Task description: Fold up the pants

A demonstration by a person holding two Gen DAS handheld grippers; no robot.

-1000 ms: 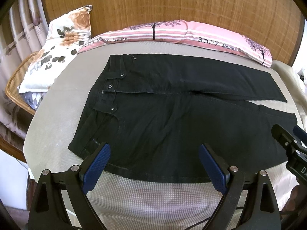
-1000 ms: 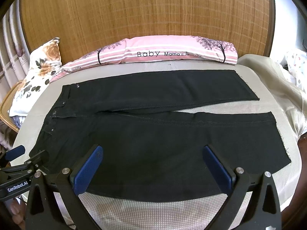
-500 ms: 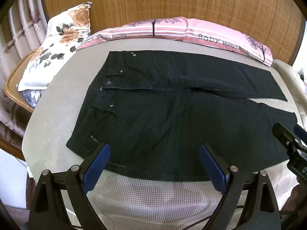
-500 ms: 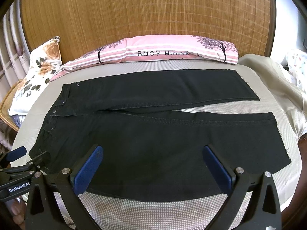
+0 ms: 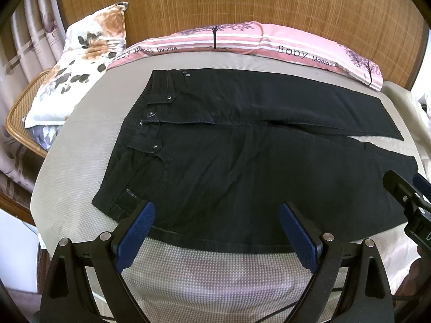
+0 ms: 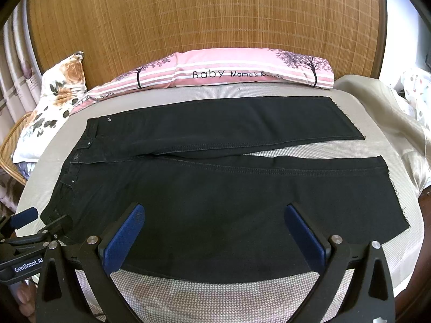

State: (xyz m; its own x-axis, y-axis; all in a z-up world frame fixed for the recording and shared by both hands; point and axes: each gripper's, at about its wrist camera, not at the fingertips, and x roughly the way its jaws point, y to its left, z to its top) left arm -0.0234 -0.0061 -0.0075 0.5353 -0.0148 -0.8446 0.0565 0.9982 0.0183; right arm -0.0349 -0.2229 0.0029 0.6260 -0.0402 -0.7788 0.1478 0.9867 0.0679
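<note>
Black pants [image 5: 242, 161] lie flat and spread out on the bed, waistband to the left, both legs pointing right; they also show in the right wrist view [image 6: 215, 188]. My left gripper [image 5: 216, 215] is open and empty, above the near edge of the pants by the waist and hip. My right gripper [image 6: 214, 218] is open and empty, above the near leg. Each gripper shows at the edge of the other's view: the right one [image 5: 409, 202], the left one [image 6: 35, 228].
The bed has a grey-beige woven cover [image 5: 210, 277]. A long pink striped pillow [image 6: 229, 70] lies along the bamboo headboard [image 6: 202, 13]. A floral pillow [image 5: 80, 62] rests on a rattan chair [image 5: 16, 113] at left. A beige blanket [image 6: 377, 107] lies at right.
Both grippers have drifted slightly; the left wrist view has shifted a little so the pants sit lower in frame. The pants have not moved.
</note>
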